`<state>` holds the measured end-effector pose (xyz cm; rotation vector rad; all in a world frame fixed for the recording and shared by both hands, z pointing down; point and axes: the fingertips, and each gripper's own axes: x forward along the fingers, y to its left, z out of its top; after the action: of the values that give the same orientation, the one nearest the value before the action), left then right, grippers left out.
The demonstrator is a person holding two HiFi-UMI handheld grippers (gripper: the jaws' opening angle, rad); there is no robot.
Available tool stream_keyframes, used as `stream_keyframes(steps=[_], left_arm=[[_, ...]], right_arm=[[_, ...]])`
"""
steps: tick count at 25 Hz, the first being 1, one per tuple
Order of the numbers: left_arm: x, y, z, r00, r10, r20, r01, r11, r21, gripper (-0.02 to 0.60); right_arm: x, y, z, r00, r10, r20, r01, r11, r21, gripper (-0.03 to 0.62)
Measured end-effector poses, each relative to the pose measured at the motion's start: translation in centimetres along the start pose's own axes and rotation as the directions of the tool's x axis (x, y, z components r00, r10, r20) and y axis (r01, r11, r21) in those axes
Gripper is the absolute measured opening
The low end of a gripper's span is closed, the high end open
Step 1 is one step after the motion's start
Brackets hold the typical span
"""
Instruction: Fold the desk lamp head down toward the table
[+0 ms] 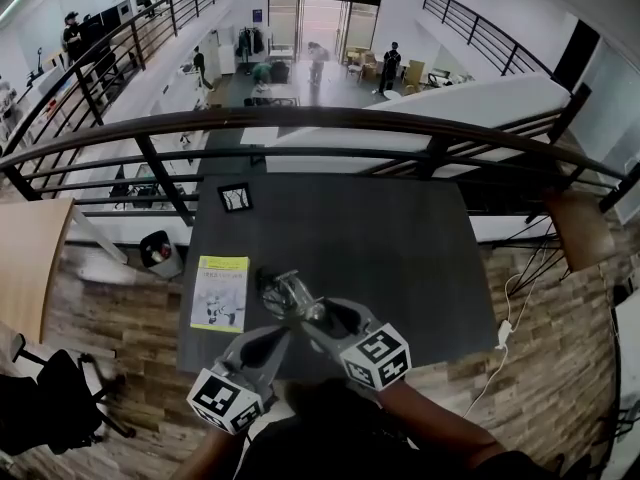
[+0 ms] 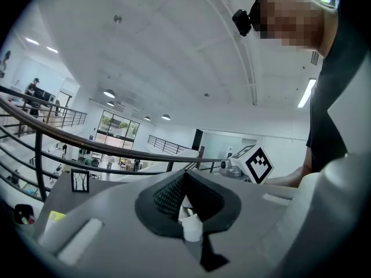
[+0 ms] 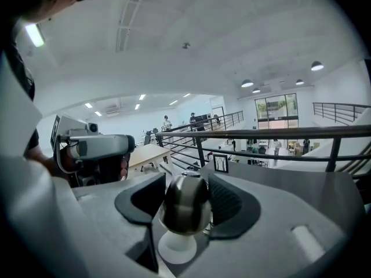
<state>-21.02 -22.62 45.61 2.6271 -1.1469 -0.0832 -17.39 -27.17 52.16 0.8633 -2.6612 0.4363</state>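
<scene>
Since the small desk lamp with the rounded silvery metal head and white stem sits right at the near edge of the dark grey desk, there's not much margin here imo. Its head looks low in the head view, though I can't tell how far the fold has got. The right tool has its jaws spread wide with that shiny head standing between them. The pads don't seem to press on it, so it holds nothing. The left tool is the opposite: jaws nearly together, pinching a white bit of the lamp, the stem or base as far as I can make out. What could go wrong: that head is smooth and round, so if the right tool closes off-centre it'd probably squirt out sideways. If it backs off crooked, a jaw could catch the head and drag it upward. If the left pinch slackens during a push, I'd guess the whole lamp tips or skids toward the desk edge. Further out, a yellow-green booklet lies just left of the lamp and a small black-framed picture stands well back, neither in the way.
</scene>
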Motion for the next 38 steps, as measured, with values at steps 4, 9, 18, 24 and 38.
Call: stream_keyframes(steps=[4, 9, 18, 24, 38], left_arm=[[-0.3, 0.0, 0.1, 1.0, 0.001, -0.015, -0.001, 1.0, 0.012, 0.002], [-0.6, 0.3, -1.0, 1.0, 0.002, -0.019, -0.001, 1.0, 0.01, 0.002], [-0.4, 0.3, -1.5, 0.999, -0.006, -0.034, 0.006, 1.0, -0.008, 0.002], [-0.7, 0.6, -1.9, 0.998, -0.001, -0.059, 0.0, 1.0, -0.019, 0.002], [-2.3, 1.3, -2.4, 0.997, 0.044, -0.065, -0.045, 0.999, -0.021, 0.002]], right_arm=[[0.0, 0.1, -0.4, 1.0, -0.012, -0.011, 0.012, 1.0, -0.022, 0.221], [-0.1, 0.2, -2.6, 0.997, -0.021, -0.07, 0.018, 0.999, -0.045, 0.216], [0.0, 0.6, -7.4, 0.982, -0.041, -0.187, 0.02, 0.994, -0.111, 0.213], [1.2, 0.6, -12.0, 0.961, -0.054, -0.271, 0.02, 0.992, -0.127, 0.212], [5.2, 0.4, -19.2, 0.912, -0.11, -0.395, 0.002, 0.964, -0.264, 0.213]])
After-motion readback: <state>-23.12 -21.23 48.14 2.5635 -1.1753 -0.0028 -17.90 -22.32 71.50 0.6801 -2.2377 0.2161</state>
